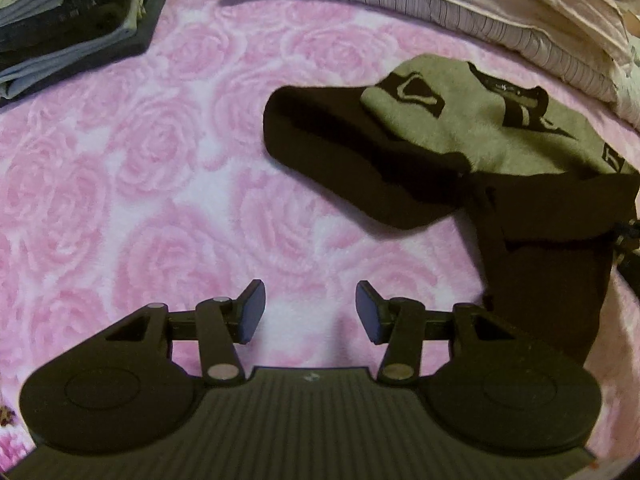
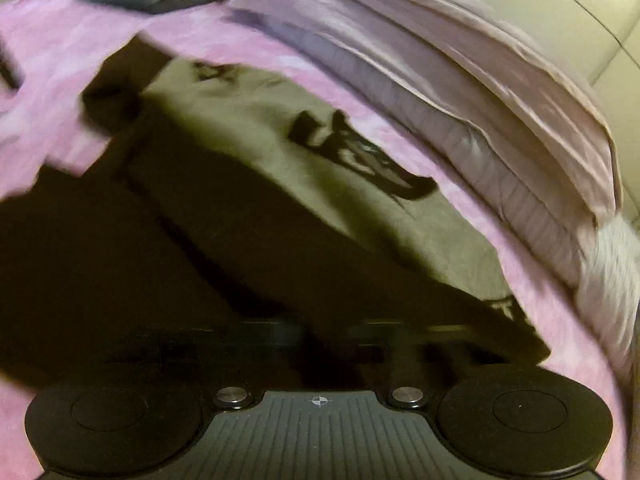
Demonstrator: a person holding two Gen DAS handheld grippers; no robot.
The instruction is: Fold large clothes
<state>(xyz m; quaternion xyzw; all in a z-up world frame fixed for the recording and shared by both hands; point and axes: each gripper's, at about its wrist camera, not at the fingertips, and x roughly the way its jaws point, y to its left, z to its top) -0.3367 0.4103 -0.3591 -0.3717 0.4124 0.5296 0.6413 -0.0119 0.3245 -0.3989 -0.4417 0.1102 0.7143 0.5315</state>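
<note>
Lying right of the left gripper's parted jaws (empty): the garment.

Left hand-held gripper, jaws apart with nothing between them, above a pink rose-patterned bedspread. A grey-and-black garment lies crumpled at right; a stack of folded clothes at upper left; striped bedding along the top

Both wrist views look steeply down (close) at one garment.
</note>
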